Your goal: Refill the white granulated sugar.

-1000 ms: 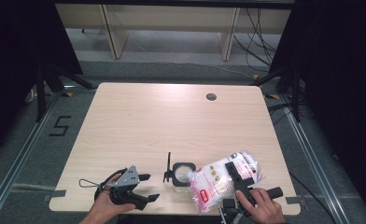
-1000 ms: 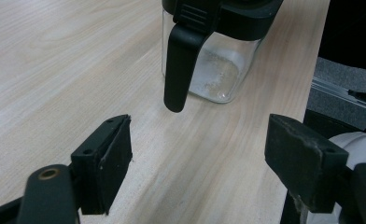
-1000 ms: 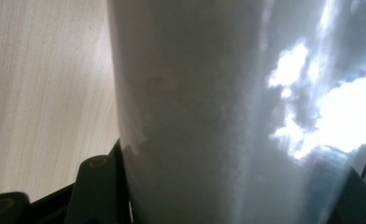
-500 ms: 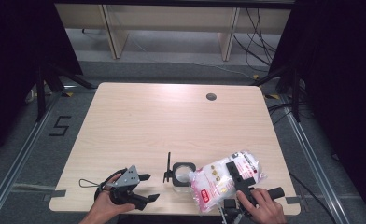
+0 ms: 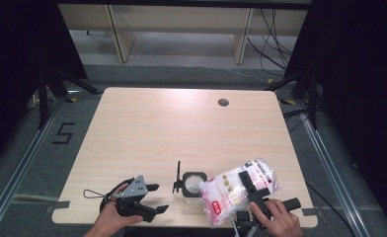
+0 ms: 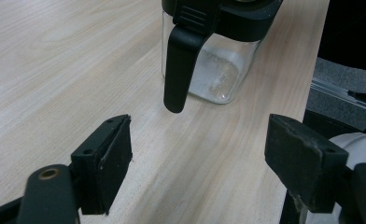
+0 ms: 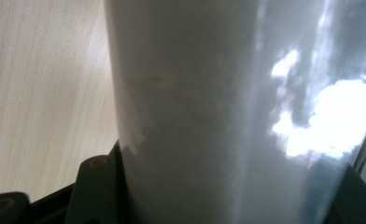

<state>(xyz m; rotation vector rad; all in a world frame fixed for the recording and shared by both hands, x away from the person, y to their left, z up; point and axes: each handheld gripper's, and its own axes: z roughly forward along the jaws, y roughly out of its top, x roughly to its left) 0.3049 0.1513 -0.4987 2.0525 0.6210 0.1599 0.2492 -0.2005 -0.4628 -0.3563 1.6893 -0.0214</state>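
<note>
A clear plastic bag (image 5: 231, 191) of white contents with a red label is tilted at the table's front right, its lower end leaning toward a small glass jar (image 5: 192, 184). My right gripper (image 5: 251, 187) is shut on the bag, and in the right gripper view the bag (image 7: 228, 107) stands between the jaws. The jar has a black rim and an open black clasp (image 6: 179, 70), with a little white powder at the bottom of the jar (image 6: 216, 77). My left gripper (image 5: 148, 198) lies open at the front left, its jaws (image 6: 195, 158) wide apart and pointing at the jar.
The light wooden table (image 5: 181, 128) has a round cable hole (image 5: 223, 102) at the back right. Its front edge runs just under both hands. A thin cable loop (image 5: 90, 193) trails from the left gripper. Dark floor and rails surround the table.
</note>
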